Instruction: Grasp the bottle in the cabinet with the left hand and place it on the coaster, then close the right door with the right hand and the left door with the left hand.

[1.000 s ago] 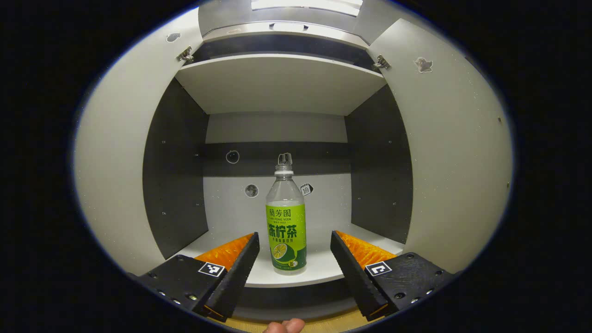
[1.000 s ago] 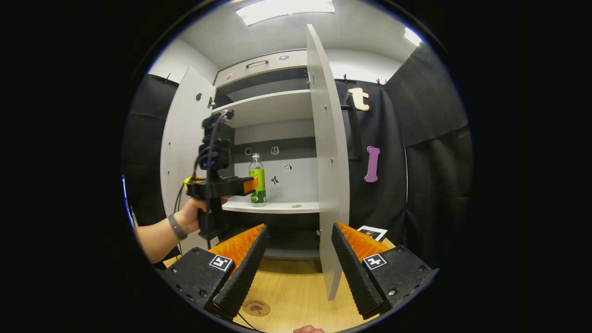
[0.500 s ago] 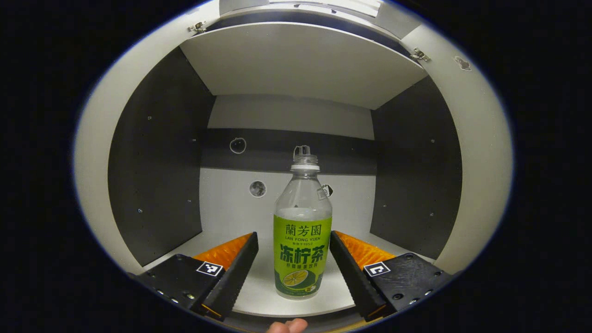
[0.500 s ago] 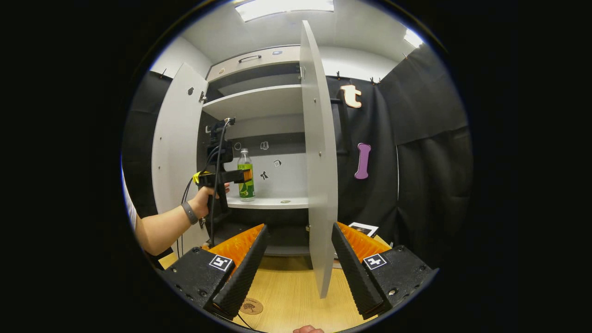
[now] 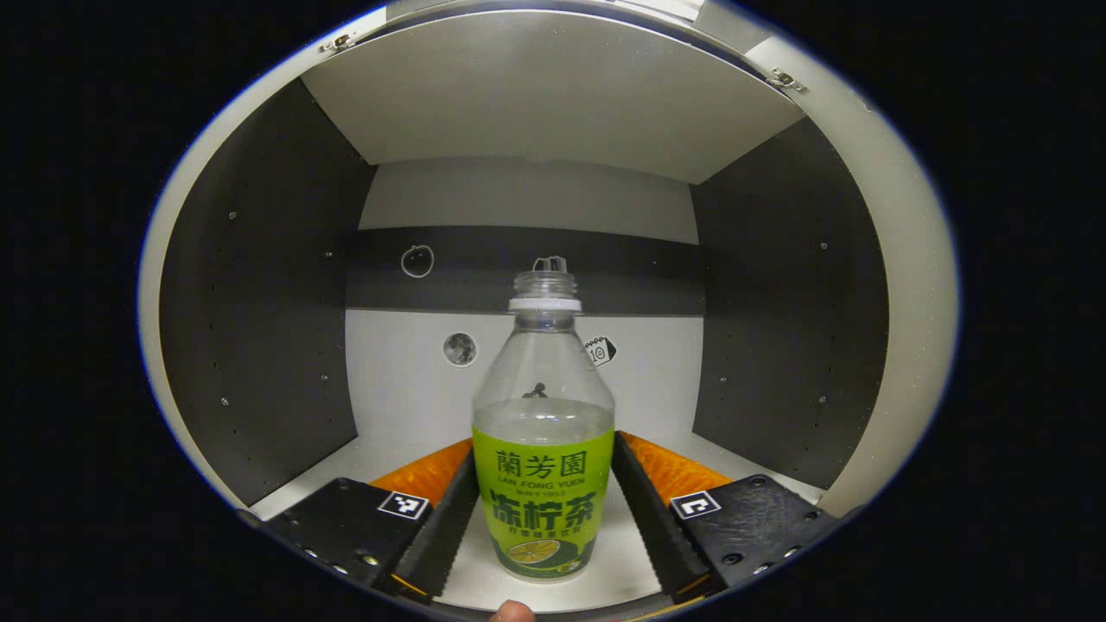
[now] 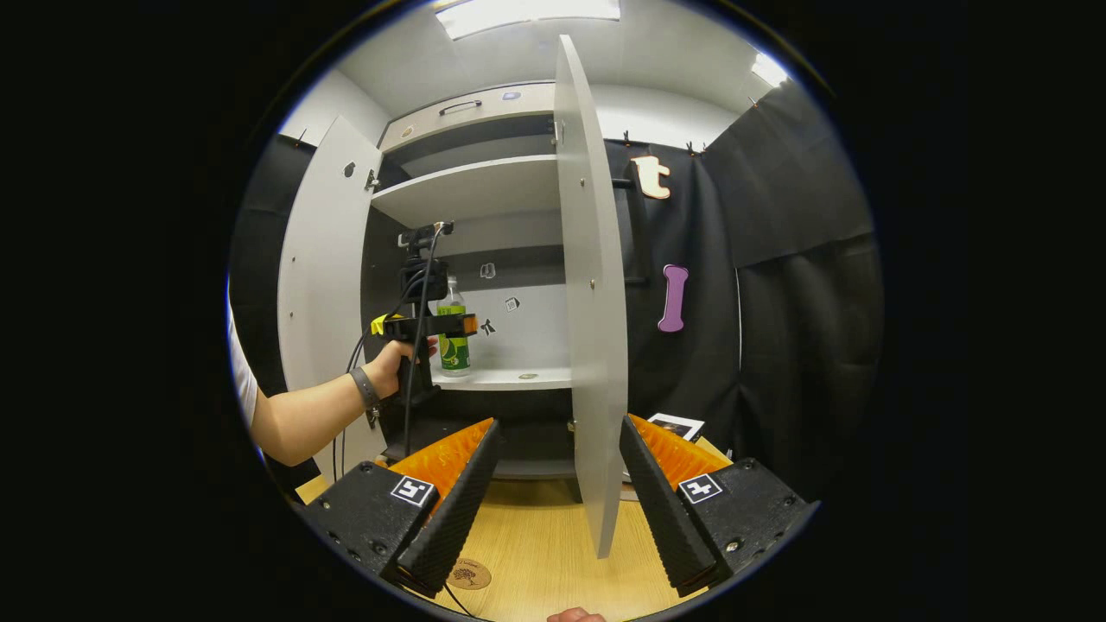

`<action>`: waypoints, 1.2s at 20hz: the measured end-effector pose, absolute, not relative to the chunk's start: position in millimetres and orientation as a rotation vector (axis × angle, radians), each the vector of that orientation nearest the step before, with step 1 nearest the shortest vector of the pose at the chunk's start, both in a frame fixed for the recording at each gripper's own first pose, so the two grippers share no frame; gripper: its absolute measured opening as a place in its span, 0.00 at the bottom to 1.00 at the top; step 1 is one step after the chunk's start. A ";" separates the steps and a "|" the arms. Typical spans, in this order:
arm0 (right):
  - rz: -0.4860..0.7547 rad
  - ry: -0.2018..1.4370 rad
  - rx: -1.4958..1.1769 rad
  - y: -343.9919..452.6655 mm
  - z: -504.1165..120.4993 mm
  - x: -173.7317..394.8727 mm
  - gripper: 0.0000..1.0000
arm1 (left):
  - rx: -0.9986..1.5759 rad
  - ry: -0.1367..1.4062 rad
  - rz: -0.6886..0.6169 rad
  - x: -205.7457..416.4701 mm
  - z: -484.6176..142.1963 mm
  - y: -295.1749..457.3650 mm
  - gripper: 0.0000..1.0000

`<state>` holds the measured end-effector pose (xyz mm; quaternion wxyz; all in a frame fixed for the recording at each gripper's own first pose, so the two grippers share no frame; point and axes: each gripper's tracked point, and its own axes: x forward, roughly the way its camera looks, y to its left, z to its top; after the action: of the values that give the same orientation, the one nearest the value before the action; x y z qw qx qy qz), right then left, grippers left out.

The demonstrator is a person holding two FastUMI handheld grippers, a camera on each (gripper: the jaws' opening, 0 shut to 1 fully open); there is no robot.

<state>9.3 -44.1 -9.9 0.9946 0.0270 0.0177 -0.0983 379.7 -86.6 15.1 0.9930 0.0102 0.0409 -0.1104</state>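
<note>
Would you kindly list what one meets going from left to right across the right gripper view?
Person's arm → left door → left gripper → right door → black cloth wall.

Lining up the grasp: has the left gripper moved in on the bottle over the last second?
Yes. The left gripper has gone deeper into the cabinet; the bottle now stands between its open fingers.

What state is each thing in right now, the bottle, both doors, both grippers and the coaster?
Bottle: upright on the cabinet shelf, between the left gripper's fingers.
Left gripper: open around the bottle.
Right gripper: open, empty.
Left door: open.
Right door: open.
Coaster: bare, on the table.
</note>
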 end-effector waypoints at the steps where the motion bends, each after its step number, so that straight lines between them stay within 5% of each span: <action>1: -0.199 0.034 0.056 -44.4 -10.4 9.9 0.85 | 0.016 0.078 -0.222 380.9 16.4 -86.4 0.80; 12: -0.160 0.013 0.060 -36.2 -5.5 11.1 0.85 | 0.050 0.045 -0.222 337.1 40.0 -65.6 0.66; 24: -0.046 0.011 0.031 -15.9 11.9 -8.3 0.85 | 0.034 0.035 -0.287 177.2 5.3 -76.6 0.70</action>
<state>-8.3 -15.9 11.9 0.9996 0.0153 0.0054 -0.0231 177.2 -76.6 5.3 0.9894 0.0170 0.0173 -0.1430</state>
